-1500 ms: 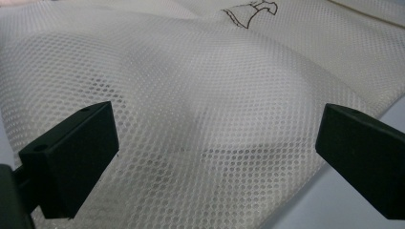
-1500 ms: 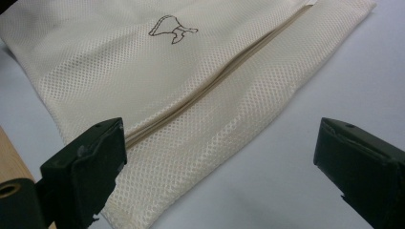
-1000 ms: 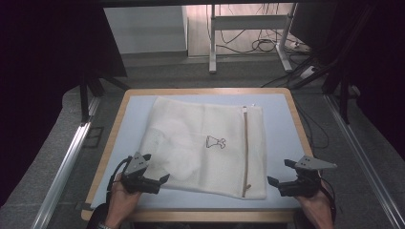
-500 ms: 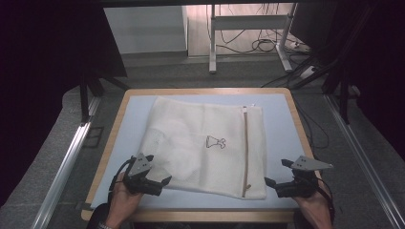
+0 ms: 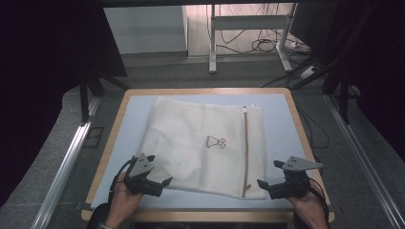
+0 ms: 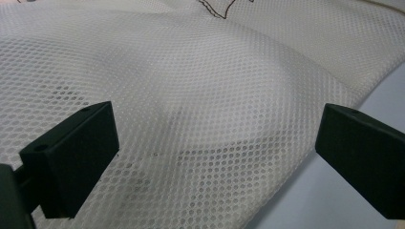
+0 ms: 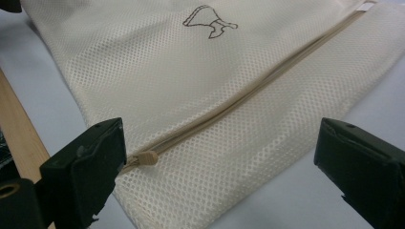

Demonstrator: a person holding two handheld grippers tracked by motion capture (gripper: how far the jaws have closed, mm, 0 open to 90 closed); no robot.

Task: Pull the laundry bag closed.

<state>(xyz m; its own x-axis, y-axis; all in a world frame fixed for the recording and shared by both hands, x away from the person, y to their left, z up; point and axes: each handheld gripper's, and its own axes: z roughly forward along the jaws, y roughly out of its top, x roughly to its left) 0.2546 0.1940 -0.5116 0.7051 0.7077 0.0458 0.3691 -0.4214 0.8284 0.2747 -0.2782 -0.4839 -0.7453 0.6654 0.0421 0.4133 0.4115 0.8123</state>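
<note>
A white mesh laundry bag (image 5: 205, 143) lies flat on the table, with a beige zipper (image 5: 246, 148) down its right side and a small dark logo (image 5: 215, 141) in its middle. My left gripper (image 5: 161, 183) is open at the bag's near left edge, and the mesh (image 6: 205, 95) spreads between its jaws. My right gripper (image 5: 265, 186) is open at the near right corner. In the right gripper view the zipper pull (image 7: 145, 159) lies close to the left jaw, and the zipper (image 7: 258, 93) runs away toward the top right.
The table has a pale blue top (image 5: 129, 129) inside a wooden rim (image 5: 112, 138). The person's hands hold both grippers at the near edge. Metal rails (image 5: 67, 162) run along the floor on either side, and cables (image 5: 262, 45) lie beyond the far edge.
My right gripper has crept a little left toward the bag's near right corner. The left gripper has barely shifted, and the bag lies as before.
</note>
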